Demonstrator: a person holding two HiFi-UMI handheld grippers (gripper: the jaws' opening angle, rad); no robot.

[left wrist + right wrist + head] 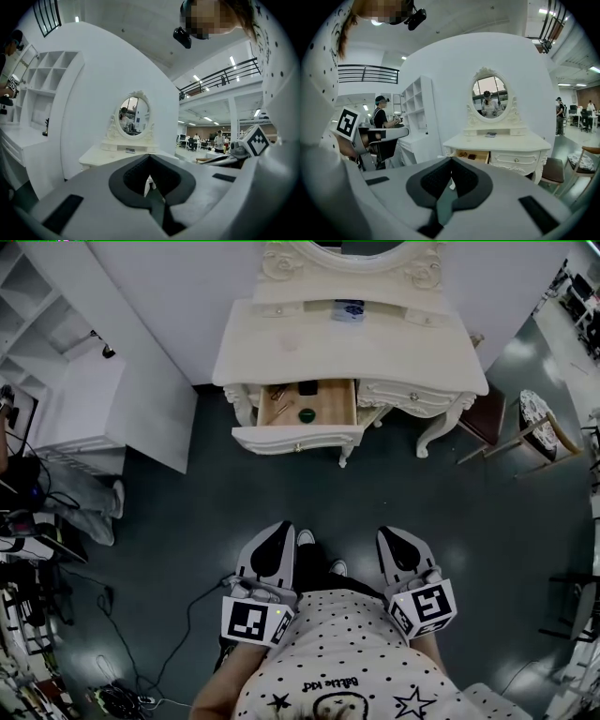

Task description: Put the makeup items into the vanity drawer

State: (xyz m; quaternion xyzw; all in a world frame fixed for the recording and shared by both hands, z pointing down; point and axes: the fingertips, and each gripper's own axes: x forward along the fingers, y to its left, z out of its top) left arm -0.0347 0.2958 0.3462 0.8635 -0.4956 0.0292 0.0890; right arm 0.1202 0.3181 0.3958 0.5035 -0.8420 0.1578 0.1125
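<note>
1. Dark grey-green floor (375, 493) fills the room. One white vanity (281, 343) stands against a white wall, with one oval mirror (489, 97) on top and one white shelf unit (56, 324) off to its left.
2. Two drawers sit in the vanity's front. One open drawer (337, 404) is in the left half, and one closed drawer (403, 390) is in the right half.
3. The open drawer sticks out from the vanity's front edge toward the person, and its long axis runs along that edge. It is pale wood inside, with a white carved front and a small knob.
4. Inside it, one dark rectangular item (307, 387) lies at the middle of the back edge. One round green item (307, 414) lies closer to the front edge. A few thin brownish items (278, 393) lie toward the back left corner, too small to count.
5. One small blue-printed item (348, 310) lies on the raised shelf along the vanity's back edge, just below the mirror.
6. Two grippers are held low against the person's dotted shirt (347, 652), well apart from the vanity. The left gripper (278, 527) has its jaws pressed together with nothing between them. The right gripper (392, 533) is likewise closed and empty.
7. One brown-seated stool (487, 418) stands by the vanity's right leg.
</note>
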